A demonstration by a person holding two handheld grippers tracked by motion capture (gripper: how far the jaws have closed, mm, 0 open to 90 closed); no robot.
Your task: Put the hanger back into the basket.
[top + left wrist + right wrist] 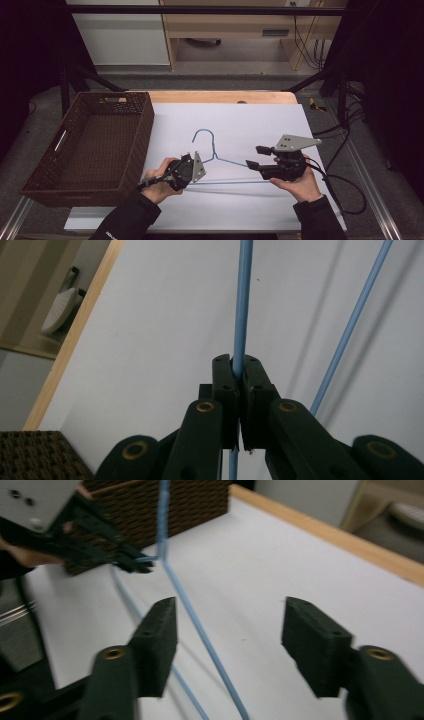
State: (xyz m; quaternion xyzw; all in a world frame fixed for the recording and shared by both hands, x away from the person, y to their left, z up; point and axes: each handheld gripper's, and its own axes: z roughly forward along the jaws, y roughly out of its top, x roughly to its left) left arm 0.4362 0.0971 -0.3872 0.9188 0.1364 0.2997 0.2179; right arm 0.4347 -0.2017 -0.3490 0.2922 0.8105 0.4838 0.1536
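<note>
Hanger (pixel 216 159), blue wire, lies on the white table sheet (pixel 260 125) right of the wicker basket (pixel 95 145). Left gripper (pixel 238 371) is clamped tight on its wire. Right gripper (pixel 227 640) has jaws apart, wire running between them untouched.

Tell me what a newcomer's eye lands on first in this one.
A thin blue wire hanger on the white sheet at mid-table stands out first. The left gripper is shut on one of its wires, while the right gripper stands open, the hanger's wire between its jaws but not pinched. At the table's left sits an empty dark woven basket.
</note>
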